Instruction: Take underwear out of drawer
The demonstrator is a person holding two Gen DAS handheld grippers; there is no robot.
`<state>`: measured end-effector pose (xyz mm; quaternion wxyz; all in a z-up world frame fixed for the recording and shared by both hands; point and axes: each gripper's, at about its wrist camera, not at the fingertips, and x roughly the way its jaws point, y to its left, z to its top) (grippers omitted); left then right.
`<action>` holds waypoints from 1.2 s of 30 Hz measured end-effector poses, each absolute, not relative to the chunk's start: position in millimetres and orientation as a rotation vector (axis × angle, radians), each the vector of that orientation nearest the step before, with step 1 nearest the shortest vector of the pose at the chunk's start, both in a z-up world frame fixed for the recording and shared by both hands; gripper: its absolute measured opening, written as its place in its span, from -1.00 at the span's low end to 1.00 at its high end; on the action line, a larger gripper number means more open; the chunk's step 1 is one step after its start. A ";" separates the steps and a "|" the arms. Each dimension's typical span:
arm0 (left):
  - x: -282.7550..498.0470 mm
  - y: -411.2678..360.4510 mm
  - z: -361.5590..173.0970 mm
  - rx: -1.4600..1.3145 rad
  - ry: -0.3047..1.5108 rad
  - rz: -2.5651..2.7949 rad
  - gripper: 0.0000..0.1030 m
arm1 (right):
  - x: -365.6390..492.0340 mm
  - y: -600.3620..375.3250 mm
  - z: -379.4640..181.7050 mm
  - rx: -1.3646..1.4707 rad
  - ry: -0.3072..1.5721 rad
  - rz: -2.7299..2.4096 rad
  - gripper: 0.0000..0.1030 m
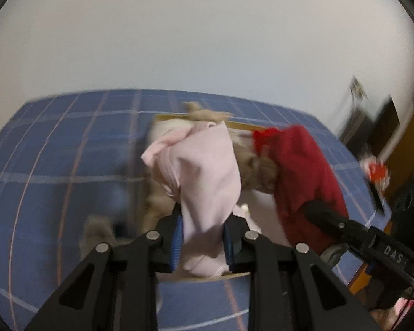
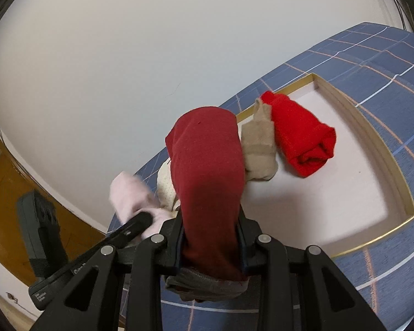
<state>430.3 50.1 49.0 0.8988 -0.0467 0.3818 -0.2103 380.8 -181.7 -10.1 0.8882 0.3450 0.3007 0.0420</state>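
Right, both claws are loaded here: the left claw [image 1: 202, 237] is clenched on a pale pink garment [image 1: 207, 171], the cloth pinched between its blue pads [image 1: 177, 244] and bunching up ahead of the fingertips, with a tail hanging below them. Just off to its right, the right claw [image 2: 211, 244] is clamped on a dark red garment [image 2: 207, 165], which stands up between its fingers and folds over forward at the top. From the right wrist view, the drawer [image 2: 400, 182], a shallow white tray with a gold rim, sits ahead and to the right of that claw, resting on a blue checked bedspread [image 2: 386, 270]. Inside it, just beyond the dark red piece, a beige roll [image 2: 258, 143] lies touching a bright red roll [image 2: 300, 135], which is further to the right. A cream piece [image 2: 165, 187] peeks out left of the dark red cloth, close behind the left claw's pink load. In the left wrist view everything is smeared with motion blur; beige cloth [image 1: 262, 171] shows between the pink and the dark red garments, and whether either held piece has fully cleared the drawer rim I cannot tell. Both held pieces sit over the near left end of the drawer, with a plain white wall [image 2: 124, 55] behind them.
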 end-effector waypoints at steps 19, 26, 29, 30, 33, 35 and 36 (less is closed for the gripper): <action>449.6 134.2 55.5 -0.175 0.722 -0.230 -0.71 | 399.4 -152.3 -14.8 0.678 0.655 0.143 -0.38; 479.3 125.3 10.0 -0.114 0.880 -0.201 -0.67 | 402.7 -160.9 -16.2 0.680 0.651 0.114 -0.38; 486.9 130.0 12.7 -0.178 0.916 -0.204 -0.52 | 401.5 -156.9 -19.1 0.678 0.666 0.125 -0.38; 492.4 131.2 13.7 -0.201 0.932 -0.207 -0.49 | 401.8 -155.7 -19.6 0.680 0.670 0.129 -0.38; 511.1 137.5 7.4 -0.317 1.007 -0.184 -0.34 | 402.5 -155.0 -18.7 0.689 0.666 0.136 -0.38; 519.9 137.2 4.0 -0.375 1.029 -0.171 -0.21 | 401.5 -155.9 -16.5 0.690 0.658 0.136 -0.37; 522.5 130.6 4.8 -0.347 1.025 -0.154 -0.20 | 401.4 -156.8 -15.6 0.691 0.655 0.135 -0.37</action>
